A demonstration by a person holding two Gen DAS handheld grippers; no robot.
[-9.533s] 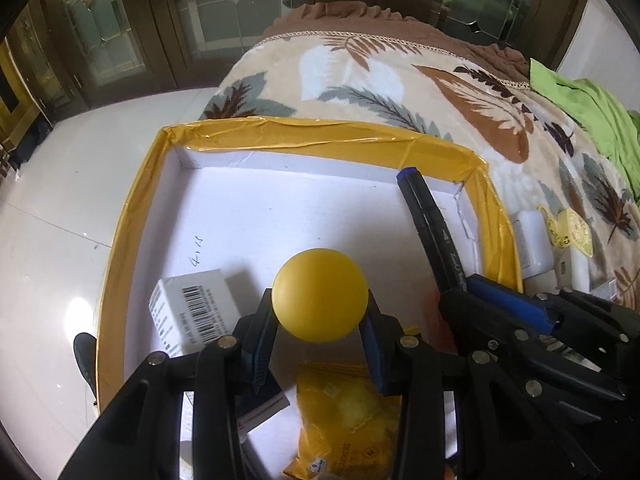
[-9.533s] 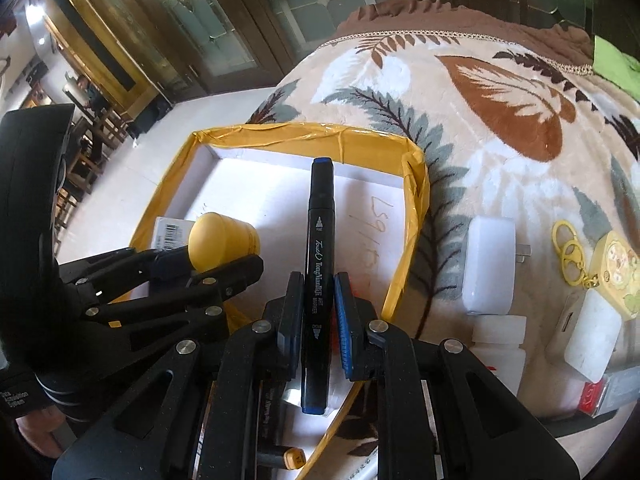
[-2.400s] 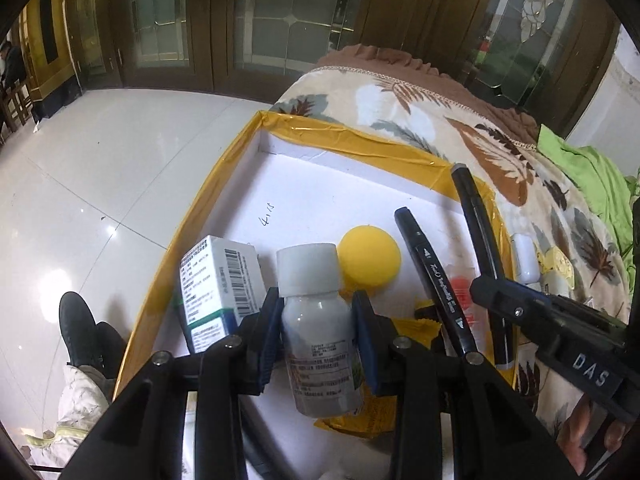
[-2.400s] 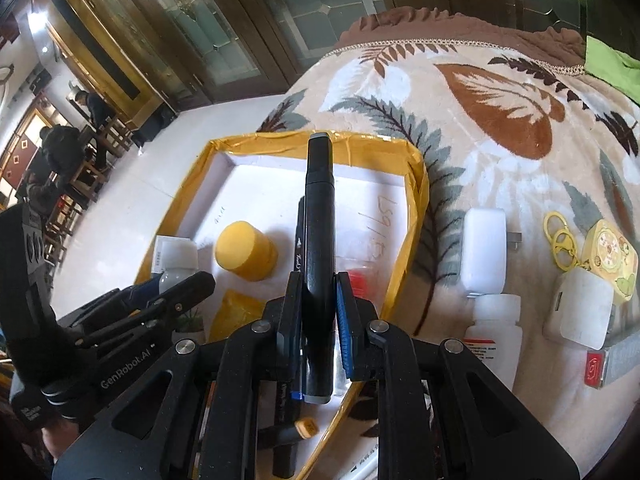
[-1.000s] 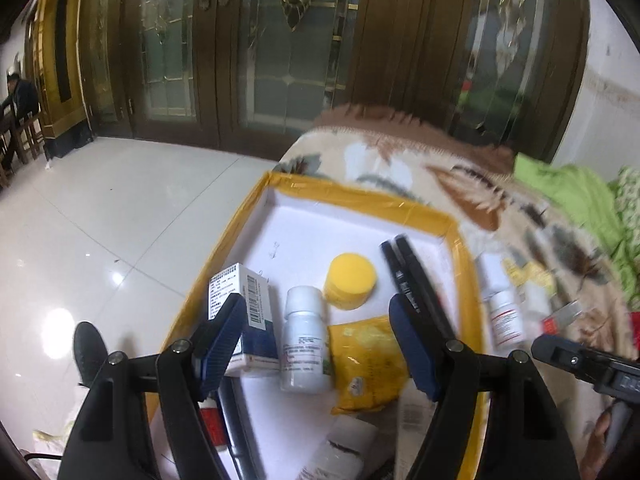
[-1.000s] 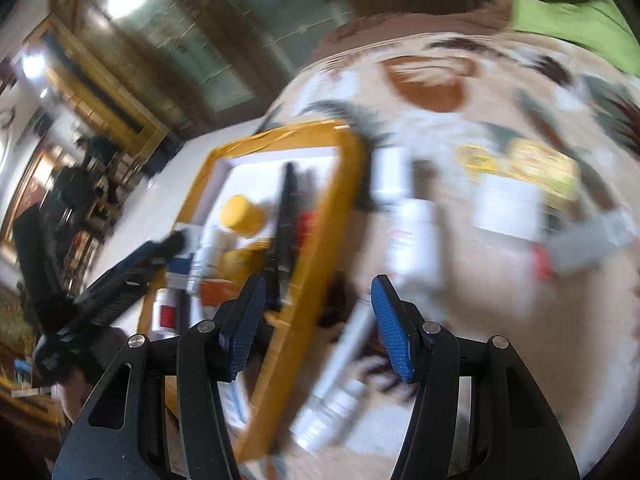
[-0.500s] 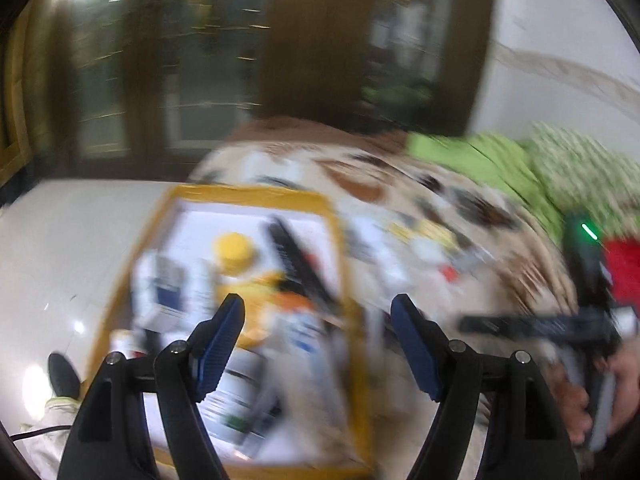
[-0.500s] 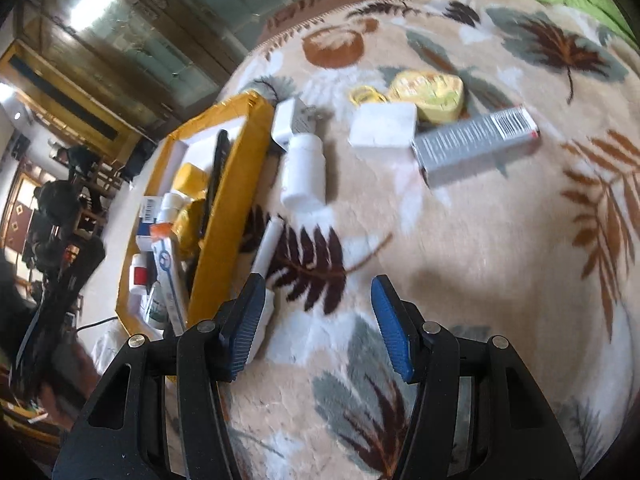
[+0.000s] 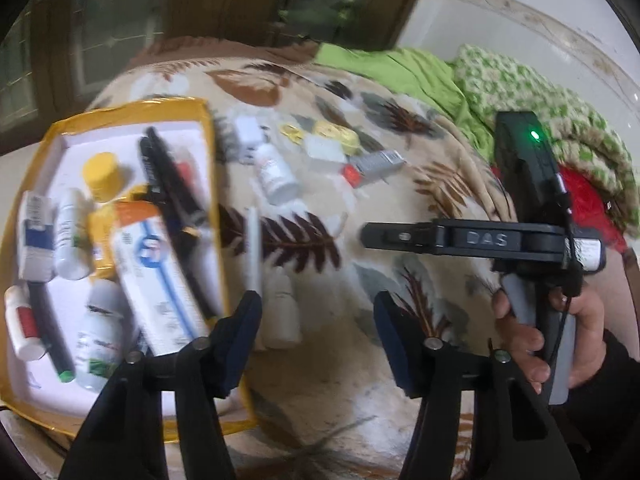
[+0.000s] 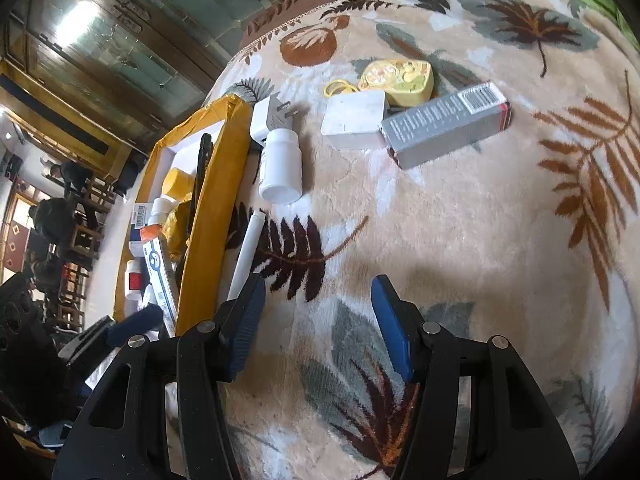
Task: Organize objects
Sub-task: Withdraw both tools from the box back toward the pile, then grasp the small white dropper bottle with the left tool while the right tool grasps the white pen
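**Op:** Leaf-print blanket (image 9: pixel 400 360) over a bed, dark glazed doors behind. From the left wrist I see the yellow-edged tray (image 9: pixel 208 128) already packed: markers, yellow cap, bottles, a toothpaste box. Left gripper (image 9: pixel 316 334) has just been closing a bit, with nothing between the pads, only blanket. It points steeply down, just beside the tray's right wall.

**Rev:** What's left outside?

**Op:** Loose items are lined up along that wall, probably staged for pickup. A small white bottle (image 9: pixel 282 312) sits closest to my left fingers, then a white pen (image 9: pixel 253 248) and a bigger white bottle (image 9: pixel 276 176). The person's hand (image 9: pixel 532 328) holds the right tool's handle upright.

**Rev:** Right wrist?

**Op:** Right gripper (image 10: pixel 316 326) is half spread, empty, tilted down over bare blanket. Well ahead lie the grey box (image 10: pixel 444 124), the white charger (image 10: pixel 268 118), the white pad (image 10: pixel 354 114) and a yellow keychain case (image 10: pixel 398 76). I'd take the nearest bottle next.
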